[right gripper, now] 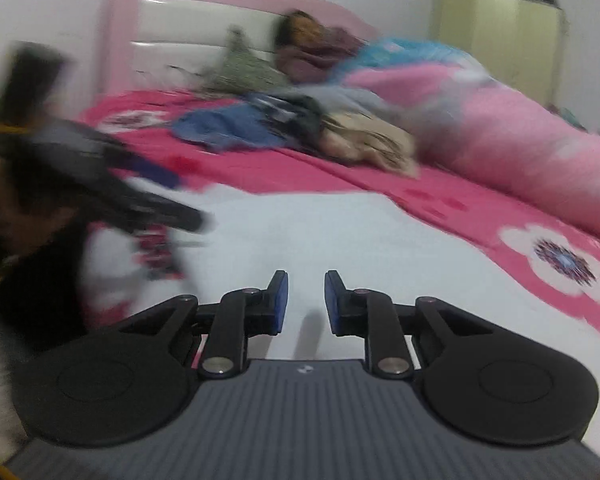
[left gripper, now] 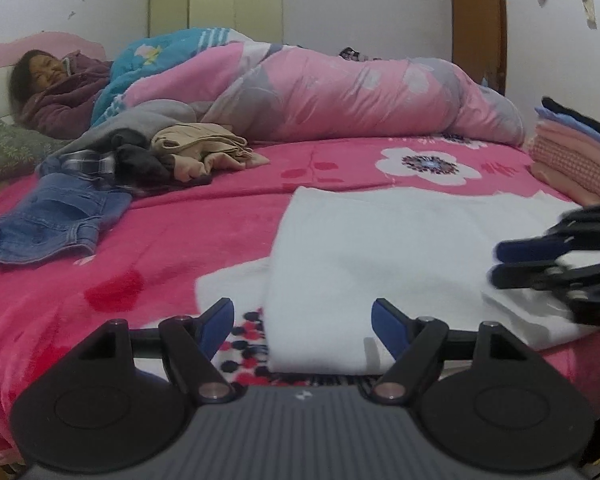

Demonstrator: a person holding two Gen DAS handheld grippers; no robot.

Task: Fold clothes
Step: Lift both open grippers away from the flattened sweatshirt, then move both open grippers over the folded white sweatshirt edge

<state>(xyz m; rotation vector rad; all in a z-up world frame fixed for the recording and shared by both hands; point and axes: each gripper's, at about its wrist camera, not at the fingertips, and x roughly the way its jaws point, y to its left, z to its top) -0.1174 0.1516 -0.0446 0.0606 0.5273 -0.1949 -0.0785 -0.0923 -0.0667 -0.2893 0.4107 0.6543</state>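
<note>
From my left wrist camera, my left hand-held gripper (left gripper: 302,322) hangs low over the near edge of the bed (left gripper: 172,240), its blue pads standing wide apart with nothing between them. The near left corner of the folded white cloth (left gripper: 380,264) lies just beyond and between them, flat on the pink flowered bedcover. At the right edge my right hand-held gripper (left gripper: 500,262) reaches in, blurred, over the right part of the white cloth; its two fingers lie close together, one above the other, and I cannot tell whether they pinch any fabric. Far right sits a stack of folded clothes (left gripper: 572,160). Far left lies an unfolded heap: blue jeans (left gripper: 60,216), a dark garment (left gripper: 140,160) and a beige garment (left gripper: 204,148). Behind it a person (left gripper: 52,92) lies under a pink quilt (left gripper: 340,96).

From my right wrist camera, which is smeared, my right hand-held gripper (right gripper: 306,300) shows a narrow gap between its pads, with no cloth in that gap; the white cloth (right gripper: 340,232) spreads below and beyond it. My left hand-held gripper (right gripper: 180,196) enters from the left, over the cloth's left edge. The jeans (right gripper: 220,128) and beige garment (right gripper: 372,144) lie farther off.
</note>
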